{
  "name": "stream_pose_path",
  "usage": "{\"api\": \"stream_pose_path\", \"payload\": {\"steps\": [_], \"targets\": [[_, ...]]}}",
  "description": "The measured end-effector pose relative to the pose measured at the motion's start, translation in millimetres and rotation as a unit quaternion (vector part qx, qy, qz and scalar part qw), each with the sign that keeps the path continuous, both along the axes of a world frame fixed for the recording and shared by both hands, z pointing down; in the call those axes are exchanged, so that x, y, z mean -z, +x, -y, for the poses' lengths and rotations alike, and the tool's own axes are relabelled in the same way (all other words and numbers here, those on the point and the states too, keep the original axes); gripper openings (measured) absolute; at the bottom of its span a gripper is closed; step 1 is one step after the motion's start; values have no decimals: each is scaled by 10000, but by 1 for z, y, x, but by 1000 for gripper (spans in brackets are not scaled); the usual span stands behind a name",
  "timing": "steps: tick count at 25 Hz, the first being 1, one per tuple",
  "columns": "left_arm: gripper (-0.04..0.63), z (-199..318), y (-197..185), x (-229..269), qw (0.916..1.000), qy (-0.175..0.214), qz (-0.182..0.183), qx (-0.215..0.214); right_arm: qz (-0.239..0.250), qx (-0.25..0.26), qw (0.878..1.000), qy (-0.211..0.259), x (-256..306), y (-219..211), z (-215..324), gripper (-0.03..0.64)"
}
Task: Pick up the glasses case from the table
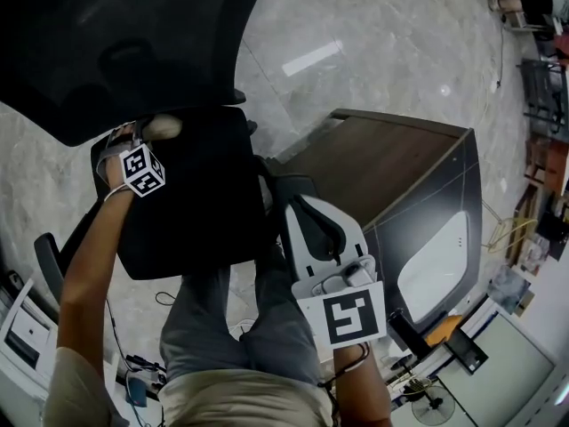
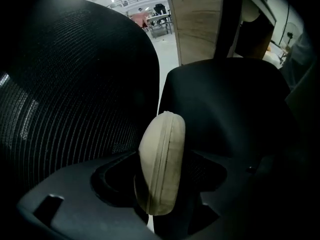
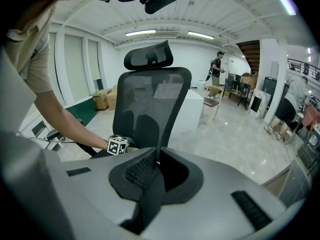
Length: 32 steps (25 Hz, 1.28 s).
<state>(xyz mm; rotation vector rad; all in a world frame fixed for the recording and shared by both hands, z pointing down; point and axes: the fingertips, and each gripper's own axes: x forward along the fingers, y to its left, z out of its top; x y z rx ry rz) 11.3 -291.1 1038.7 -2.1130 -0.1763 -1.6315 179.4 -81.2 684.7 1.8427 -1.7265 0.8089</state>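
Left claw (image 1: 149,140): jaws spread wide around the glasses case (image 2: 159,159), apparently not yet pinching. Case: cream rounded clamshell, seam showing, on edge at the rear of the office chair seat (image 1: 196,212), beside the mesh backrest (image 2: 65,84). Centre your jaws, then squeeze its broad faces. Right claw (image 3: 154,166): jaws together, empty.

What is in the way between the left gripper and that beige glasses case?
Nothing visible. The glasses case already stands edge-on between the wide-apart jaws of the left gripper, just over the black chair seat, with no other object in between.
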Motion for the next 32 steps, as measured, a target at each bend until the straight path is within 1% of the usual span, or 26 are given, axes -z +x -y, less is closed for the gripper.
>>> {"api": "stream_pose_path", "payload": {"steps": [7, 9, 11, 14, 16, 20, 23, 26, 29, 32], "targets": [[312, 6, 7, -14, 9986, 507, -80, -105, 114, 95, 9997, -186, -21, -11, -6, 28], [295, 9, 10, -17, 9974, 693, -128, -138, 124, 141, 9996, -225, -26, -15, -7, 28], [284, 12, 10, -17, 9966, 795, -168, -143, 146, 169, 9994, -261, -30, -19, -8, 28], [276, 12, 11, -13, 9966, 769, -241, -140, 161, 182, 9993, -285, -31, -23, -9, 28], [261, 10, 9, -8, 9975, 641, -249, -133, 157, 195, 9993, -259, -29, -23, -9, 29], [258, 3, 4, 2, 9991, 321, -254, -77, 129, 224, 9995, -194, -19, -23, -5, 28], [259, 3, 2, 17, 9985, 241, -474, 107, 107, 216, 9996, -132, -13, -22, -1, 28], [258, 3, 5, 43, 9958, 254, -826, 294, 84, 240, 9997, -58, -6, -20, 1, 28], [259, 3, 9, 79, 9906, 303, -1233, 502, 81, 296, 9995, 4, 4, -21, 4, 28], [259, 2, 12, 123, 9828, 357, -1669, 704, 59, 377, 9992, 116, 20, -24, 10, 28]]}}
